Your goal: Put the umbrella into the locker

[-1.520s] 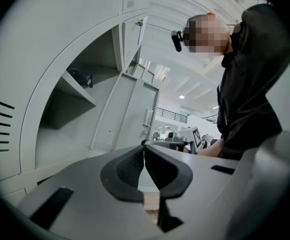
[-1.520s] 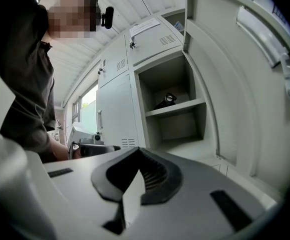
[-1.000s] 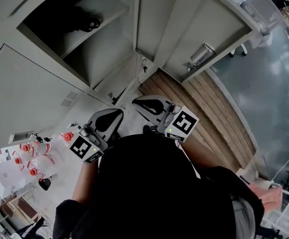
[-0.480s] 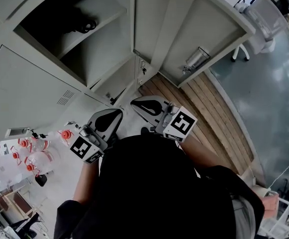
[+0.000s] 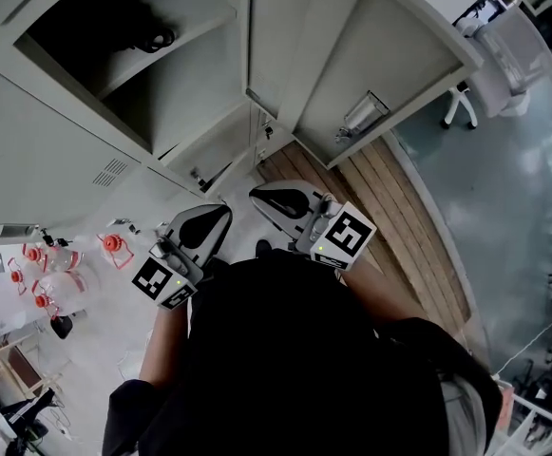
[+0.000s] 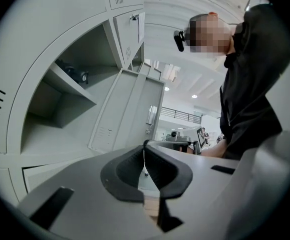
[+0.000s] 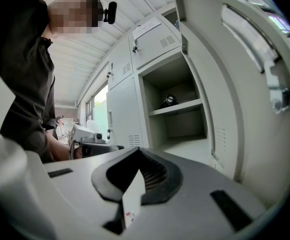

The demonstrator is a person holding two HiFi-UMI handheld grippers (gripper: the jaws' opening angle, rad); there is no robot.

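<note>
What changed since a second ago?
Not much. The left gripper and the right gripper drew back a little from the locker. Nothing was grabbed or let go. Both pairs of jaws stayed shut and empty, the door stayed open, and the umbrella stayed on the shelf.

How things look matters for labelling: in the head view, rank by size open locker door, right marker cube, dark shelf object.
1. open locker door
2. right marker cube, nearer the camera
3. dark shelf object

Light: bright, even — from ceiling lamps point(image 6: 166, 88)
Shadow: deep inside open grey metal locker point(image 5: 190, 84)
Edges: fisheye-bent, black corners
</note>
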